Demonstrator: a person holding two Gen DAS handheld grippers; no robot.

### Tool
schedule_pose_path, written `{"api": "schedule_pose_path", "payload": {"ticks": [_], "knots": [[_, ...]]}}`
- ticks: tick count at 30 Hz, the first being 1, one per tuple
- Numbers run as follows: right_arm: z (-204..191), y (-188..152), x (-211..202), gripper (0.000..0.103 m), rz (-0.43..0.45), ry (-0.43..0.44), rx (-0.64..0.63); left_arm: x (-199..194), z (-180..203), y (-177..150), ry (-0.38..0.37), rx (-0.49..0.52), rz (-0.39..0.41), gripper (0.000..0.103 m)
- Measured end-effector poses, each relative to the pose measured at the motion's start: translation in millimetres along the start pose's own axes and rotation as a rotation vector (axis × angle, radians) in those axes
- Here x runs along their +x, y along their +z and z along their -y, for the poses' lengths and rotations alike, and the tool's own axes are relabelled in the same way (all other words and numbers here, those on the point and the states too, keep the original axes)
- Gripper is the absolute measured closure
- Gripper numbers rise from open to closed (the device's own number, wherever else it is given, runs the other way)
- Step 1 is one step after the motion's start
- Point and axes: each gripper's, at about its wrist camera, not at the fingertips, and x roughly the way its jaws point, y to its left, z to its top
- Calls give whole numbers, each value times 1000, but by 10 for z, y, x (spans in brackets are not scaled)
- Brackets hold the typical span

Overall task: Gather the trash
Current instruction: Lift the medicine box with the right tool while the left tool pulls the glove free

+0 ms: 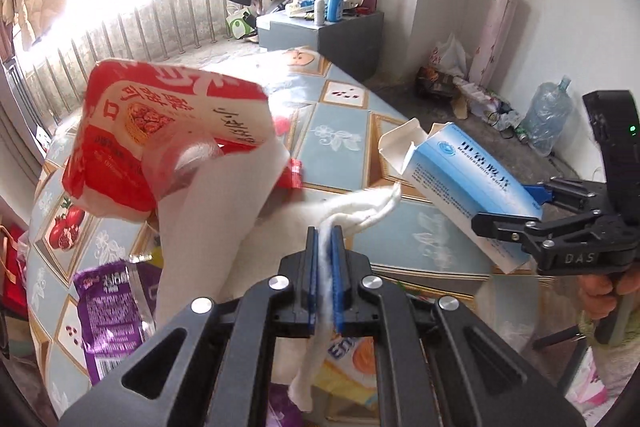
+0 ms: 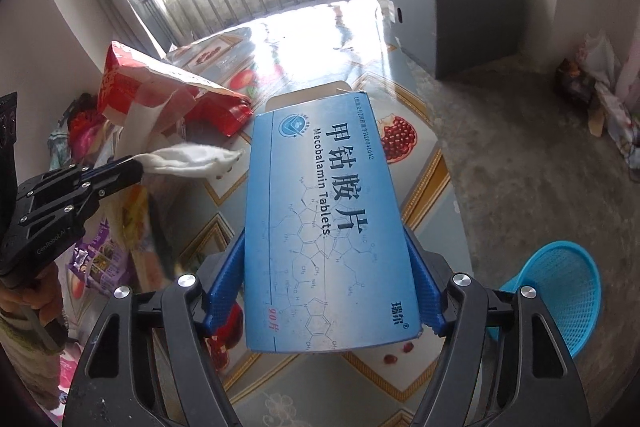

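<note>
My left gripper (image 1: 326,233) is shut on a crumpled white tissue (image 1: 360,209) and holds it above the table (image 1: 340,135); the tissue also shows in the right wrist view (image 2: 192,159) sticking out of the left gripper (image 2: 136,165). My right gripper (image 2: 326,247) is shut on a blue medicine box (image 2: 324,223) with an open end flap, held above the table. In the left wrist view the box (image 1: 468,183) is at the right, in the right gripper (image 1: 516,207). A blue mesh trash basket (image 2: 560,291) stands on the floor at the right.
A red and white snack bag (image 1: 160,131) and a white paper sheet (image 1: 216,215) lie on the patterned table. A purple wrapper (image 1: 108,307) and other packets lie at the left. A grey cabinet (image 2: 460,15) with bottles stands behind. Clutter lines the right wall.
</note>
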Motion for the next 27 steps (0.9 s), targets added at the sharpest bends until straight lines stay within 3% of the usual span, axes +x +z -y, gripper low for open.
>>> {"api": "schedule_pose_path", "payload": {"ticks": [10, 20, 22, 24, 27], "knots": [[33, -368, -245, 34, 7, 11, 58, -166, 224, -421, -173, -112, -49, 97], [113, -517, -66, 34, -45, 14, 121, 53, 401, -798, -130, -82, -123, 95], [97, -515, -47, 34, -48, 12, 121, 20, 412, -793, -128, -62, -111, 88], [93, -528, -41, 34, -48, 12, 120, -16, 459, -774, -112, -26, -91, 72], [100, -545, -19, 34, -56, 15, 127, 3, 534, -758, -81, 35, -88, 63]]}}
